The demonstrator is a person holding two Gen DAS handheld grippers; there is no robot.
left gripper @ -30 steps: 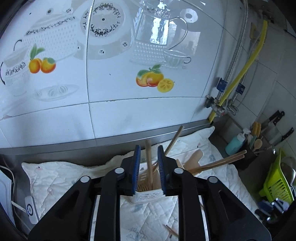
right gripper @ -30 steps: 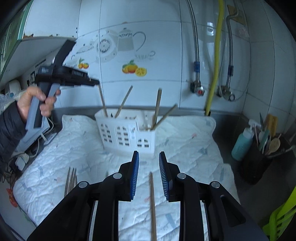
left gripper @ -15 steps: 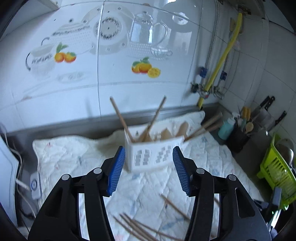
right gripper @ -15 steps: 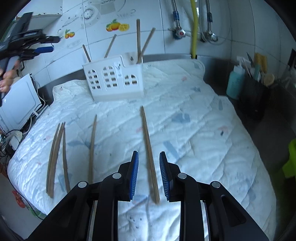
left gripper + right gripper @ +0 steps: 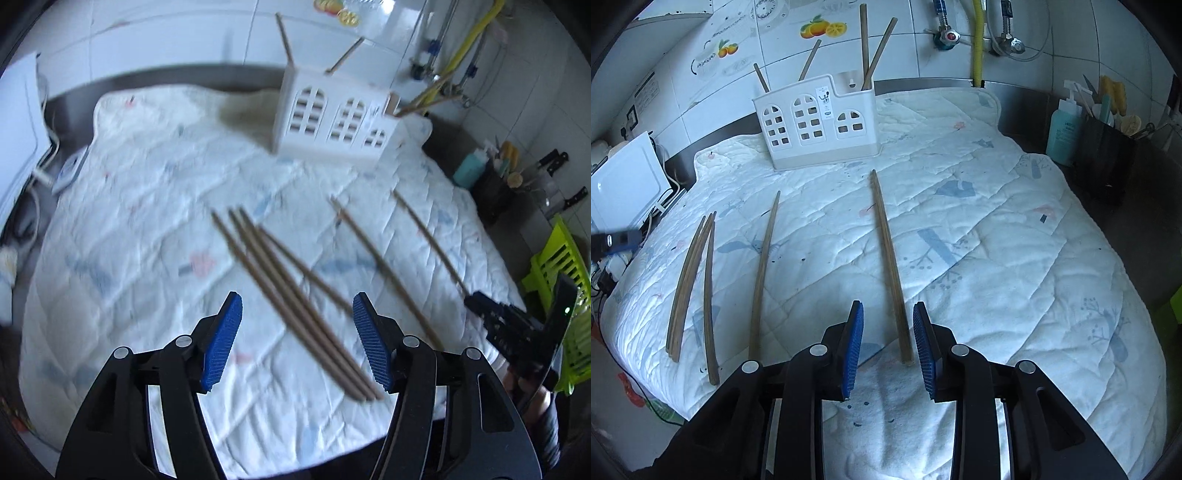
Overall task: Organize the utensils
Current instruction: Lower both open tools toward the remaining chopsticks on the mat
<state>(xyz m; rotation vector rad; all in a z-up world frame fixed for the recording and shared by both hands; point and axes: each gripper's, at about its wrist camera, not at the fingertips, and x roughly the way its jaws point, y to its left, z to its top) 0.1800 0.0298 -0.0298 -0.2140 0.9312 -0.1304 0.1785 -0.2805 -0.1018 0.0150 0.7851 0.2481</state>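
Wooden chopsticks lie loose on a white quilted mat [image 5: 1015, 258]. A white utensil caddy [image 5: 816, 122] [image 5: 332, 118] stands at the back with several chopsticks upright in it. My left gripper [image 5: 297, 339] hovers over a bundle of chopsticks [image 5: 295, 295]. Its jaws are opening wide and the pads touch nothing. My right gripper [image 5: 888, 347] sits low over the near end of a single chopstick [image 5: 886, 258], which lies between its opening jaws, pads clear of it. Another single chopstick [image 5: 762, 273] and the bundle [image 5: 690, 280] lie to its left.
A white appliance [image 5: 624, 184] with cables stands at the mat's left. On the right are a teal soap bottle [image 5: 1062, 133], a black holder [image 5: 1104, 158] with utensils, a green dish rack [image 5: 561, 288] and knives on the wall [image 5: 554, 158]. Tiled wall and pipes are behind.
My left gripper left the caddy, let go of a chopstick there, swung down over the loose bundle and opened wide. My right gripper sank toward the single chopstick and opened slightly.
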